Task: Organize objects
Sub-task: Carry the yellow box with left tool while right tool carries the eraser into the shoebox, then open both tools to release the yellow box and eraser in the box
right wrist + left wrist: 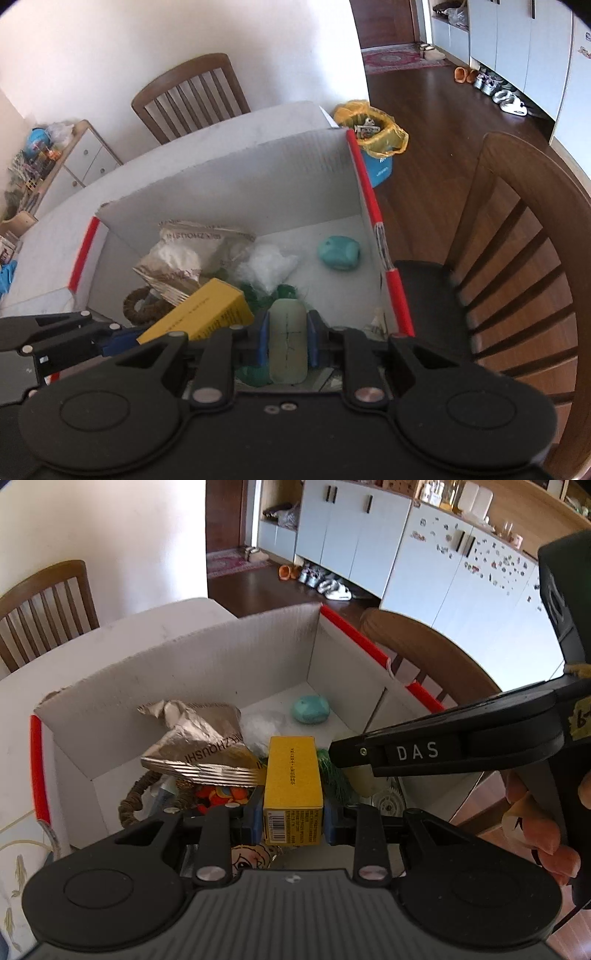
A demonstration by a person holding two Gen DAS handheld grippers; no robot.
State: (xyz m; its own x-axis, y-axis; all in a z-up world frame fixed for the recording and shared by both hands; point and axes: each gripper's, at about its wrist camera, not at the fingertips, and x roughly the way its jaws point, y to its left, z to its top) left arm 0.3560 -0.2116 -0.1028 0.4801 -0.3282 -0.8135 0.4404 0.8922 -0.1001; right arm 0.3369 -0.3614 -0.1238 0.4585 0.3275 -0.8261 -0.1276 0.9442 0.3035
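My left gripper (293, 821) is shut on a yellow carton (292, 782) with a barcode, held over the open white cardboard box (207, 664) with red tape on its edges. In the right wrist view that carton (207, 314) shows at the left, clamped between the left gripper's blue pads (118, 341). My right gripper (287, 341) is shut on a pale translucent oblong piece (287, 343) above the box's near right part. Inside the box (258, 173) lie a crumpled foil snack bag (184, 251), a white plastic wad (267, 267), a teal rounded object (339, 254) and a woven ring (142, 304).
Wooden chairs stand behind the table (188, 96) and at the right (517, 258). A bin with a yellow bag (373, 129) sits on the floor past the box. The right gripper's black body (461, 746) crosses the left wrist view, with a person's fingers (543, 834) on it.
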